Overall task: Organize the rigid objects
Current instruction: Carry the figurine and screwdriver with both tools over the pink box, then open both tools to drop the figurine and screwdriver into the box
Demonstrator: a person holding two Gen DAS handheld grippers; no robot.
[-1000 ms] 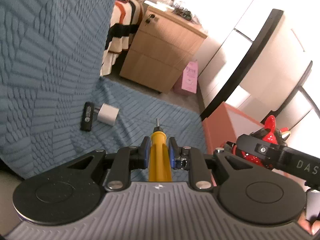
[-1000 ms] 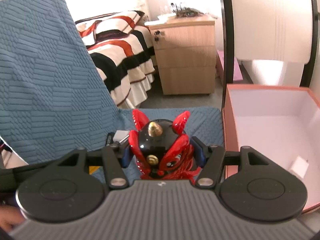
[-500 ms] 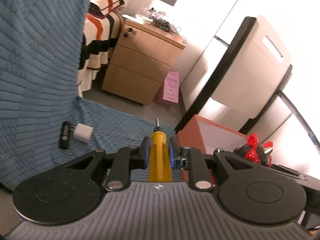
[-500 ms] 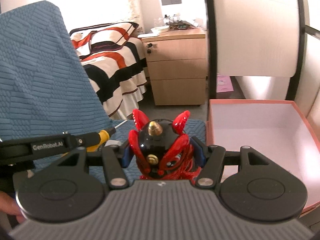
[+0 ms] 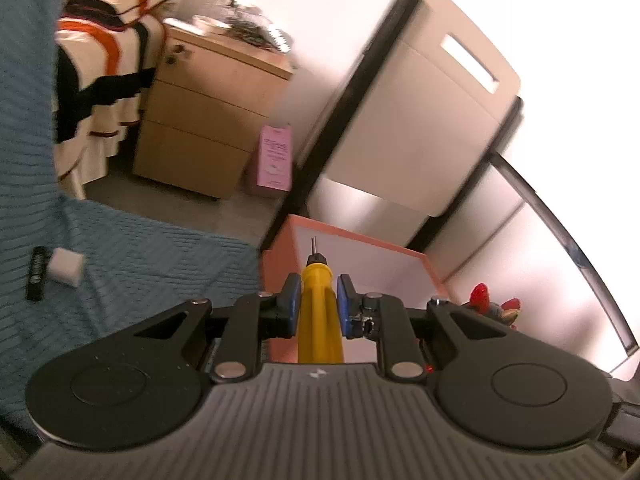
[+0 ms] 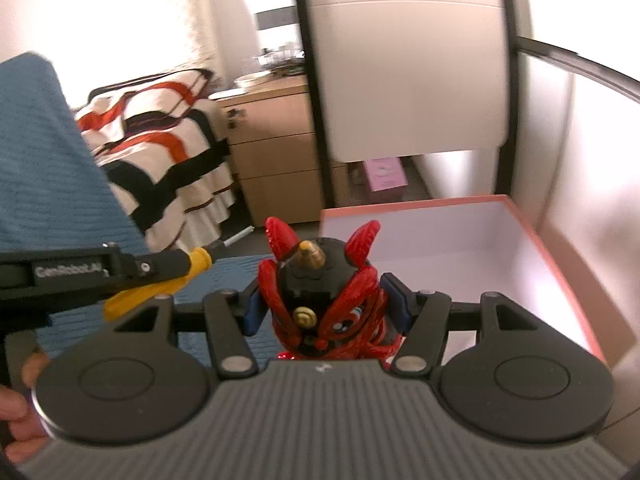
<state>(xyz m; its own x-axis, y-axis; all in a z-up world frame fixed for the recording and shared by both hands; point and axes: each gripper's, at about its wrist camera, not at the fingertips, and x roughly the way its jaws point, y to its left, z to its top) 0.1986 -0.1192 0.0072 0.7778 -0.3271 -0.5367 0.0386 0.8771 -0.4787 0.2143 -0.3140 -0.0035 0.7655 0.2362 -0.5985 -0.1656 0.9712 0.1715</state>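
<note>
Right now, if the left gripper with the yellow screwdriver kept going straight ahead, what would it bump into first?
Probably the pink box. The left gripper points its yellow screwdriver at the box's near wall and open white inside; nothing shows in between, though depth is hard to judge.

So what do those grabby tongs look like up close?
Both tongs look alike. The left tongs and right tongs each have blue pads on black jointed arms with silver rivets, two round black discs, and a grey ribbed body. White lettering marks the side of the left one.
</note>
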